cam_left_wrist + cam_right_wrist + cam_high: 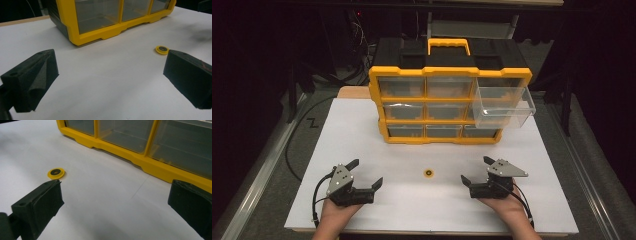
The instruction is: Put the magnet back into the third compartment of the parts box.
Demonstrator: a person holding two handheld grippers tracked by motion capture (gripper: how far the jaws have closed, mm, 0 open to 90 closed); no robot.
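Both the left gripper (364,174) and the right gripper (476,171) wait wide open, holding nothing, with the little yellow ring (429,173) lying between them on the table in front of the yellow drawer box (451,92), so picking it up looks like the next job.

yellow-and-black ring (429,173), yellow-framed black organizer (450,72), white table (362,150).

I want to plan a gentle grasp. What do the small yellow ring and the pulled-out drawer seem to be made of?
The small yellow ring looks like smooth, opaque plastic, flat, with a dark centre; rubber is possible. The pulled-out drawer seems to be clear, glossy hard plastic: the cabinet frame shows through its walls.
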